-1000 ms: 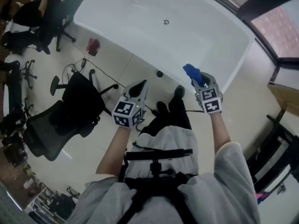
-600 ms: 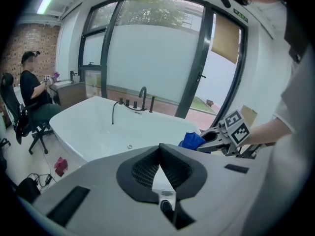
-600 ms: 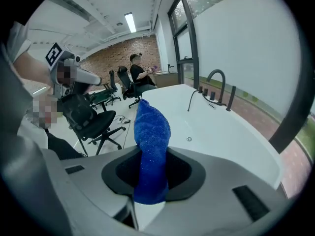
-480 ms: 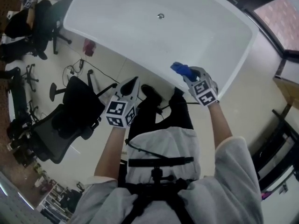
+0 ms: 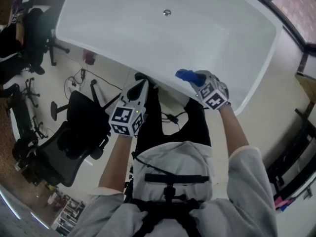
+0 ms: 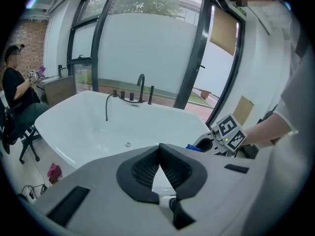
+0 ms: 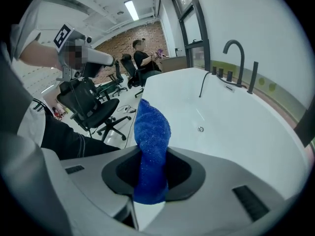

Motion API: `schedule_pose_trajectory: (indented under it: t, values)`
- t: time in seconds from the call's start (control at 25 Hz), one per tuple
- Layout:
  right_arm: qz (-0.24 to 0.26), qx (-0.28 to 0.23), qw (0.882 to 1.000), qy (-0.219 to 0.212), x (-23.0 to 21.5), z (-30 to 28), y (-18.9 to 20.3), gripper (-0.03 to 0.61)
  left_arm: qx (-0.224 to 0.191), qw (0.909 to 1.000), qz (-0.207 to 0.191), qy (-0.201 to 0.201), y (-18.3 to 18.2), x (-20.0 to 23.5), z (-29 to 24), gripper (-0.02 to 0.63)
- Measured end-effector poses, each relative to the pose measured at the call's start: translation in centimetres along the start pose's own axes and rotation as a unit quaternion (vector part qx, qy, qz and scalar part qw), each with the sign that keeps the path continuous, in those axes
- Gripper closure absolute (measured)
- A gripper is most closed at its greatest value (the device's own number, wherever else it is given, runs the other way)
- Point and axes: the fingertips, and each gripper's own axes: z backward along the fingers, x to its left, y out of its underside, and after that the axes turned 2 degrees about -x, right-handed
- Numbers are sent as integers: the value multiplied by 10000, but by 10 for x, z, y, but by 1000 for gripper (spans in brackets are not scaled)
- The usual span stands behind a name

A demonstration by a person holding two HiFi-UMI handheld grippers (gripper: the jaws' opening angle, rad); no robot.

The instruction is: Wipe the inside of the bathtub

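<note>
right gripper (image 5: 193,78): clamping blue cloth (image 5: 184,75) | left gripper (image 5: 141,85): closed, empty | bathtub (image 5: 197,33): just up-frame of cloth, right nearer

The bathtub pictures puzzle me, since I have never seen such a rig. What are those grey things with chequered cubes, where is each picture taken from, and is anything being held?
No robot here: a person stands beside a bathtub and holds a hand-worked claw in each hand. The marked cubes are part of those claws. One picture comes from a camera on the person's head, looking steeply down; the other two come from cameras riding on each claw, looking along its jaws. The left claw is shut with nothing between its jaws. The right claw is shut on a blue cloth, held at the tub's near rim. The tub has a drain and a dark tap on its far rim. An office chair stands on the floor to the person's left.
</note>
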Motion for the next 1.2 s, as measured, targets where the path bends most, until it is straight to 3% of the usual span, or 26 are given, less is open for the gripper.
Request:
schedule_pose_trajectory:
  t: [0.28, 0.64, 1.2]
  values:
    - [46, 622, 9976, -293, 9, -76, 17, 469, 219, 9996, -78, 179, 24, 37, -30, 611]
    - [166, 1415, 9882, -565, 20, -130, 40, 469, 497, 9979, 13, 409, 40, 55, -55, 611]
    - [156, 1646, 9829, -810, 21, -181, 37, 476, 593, 9966, 270, 496, 54, 90, -68, 611]
